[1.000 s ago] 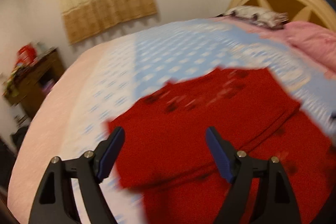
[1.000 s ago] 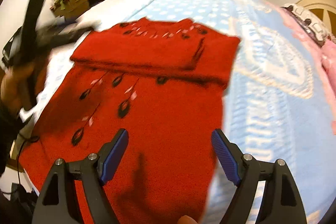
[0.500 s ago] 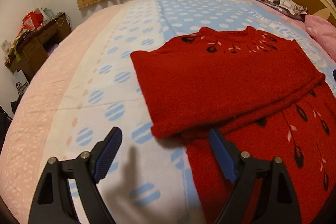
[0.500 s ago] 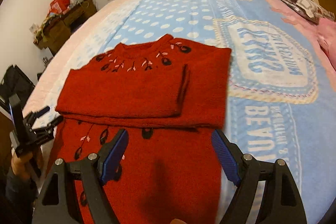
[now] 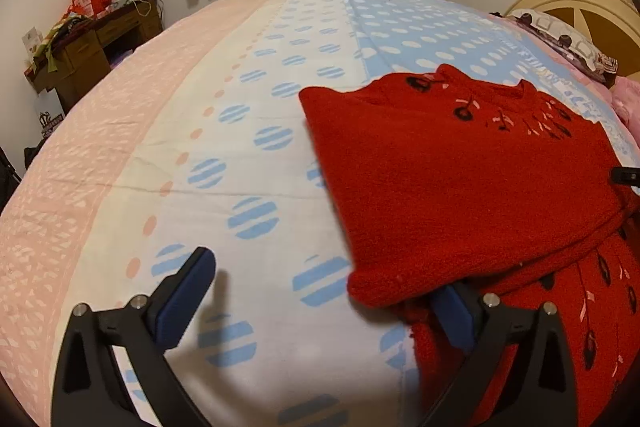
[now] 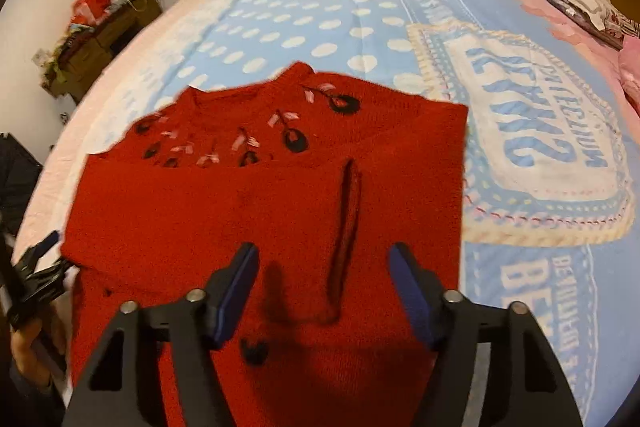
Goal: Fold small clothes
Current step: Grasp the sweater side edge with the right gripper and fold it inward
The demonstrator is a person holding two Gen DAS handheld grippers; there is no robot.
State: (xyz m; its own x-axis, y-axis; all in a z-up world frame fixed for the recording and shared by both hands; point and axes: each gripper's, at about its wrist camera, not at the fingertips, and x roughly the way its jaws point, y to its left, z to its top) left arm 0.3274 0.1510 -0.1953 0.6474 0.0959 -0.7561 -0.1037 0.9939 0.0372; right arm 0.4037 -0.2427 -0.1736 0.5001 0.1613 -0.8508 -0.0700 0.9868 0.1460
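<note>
A red knitted sweater (image 5: 460, 179) with dark flower embroidery lies flat on the bed, its sleeves folded across the chest. My left gripper (image 5: 320, 301) hangs low at the sweater's left edge, its jaws opening wide. Its right finger (image 5: 456, 315) sits just under the folded sleeve's corner and the left one over bare blanket. My right gripper (image 6: 324, 283) hovers over the folded sleeves of the sweater (image 6: 280, 195), its jaws closing. Only the cloth below and a sleeve cuff edge (image 6: 346, 223) lie between them, and the pads press on nothing.
The bed's blanket (image 5: 256, 131) is pink, cream and blue with dots. A cluttered wooden desk (image 5: 92, 47) stands far left, a headboard (image 5: 580, 7) and pillow (image 5: 560, 39) far right. A hand (image 6: 28, 339) carries the left gripper at the right wrist view's left edge.
The left gripper sank and slid to the sweater's left edge while its jaws widened. The right gripper moved forward over the folded sleeves and its jaws narrowed.
</note>
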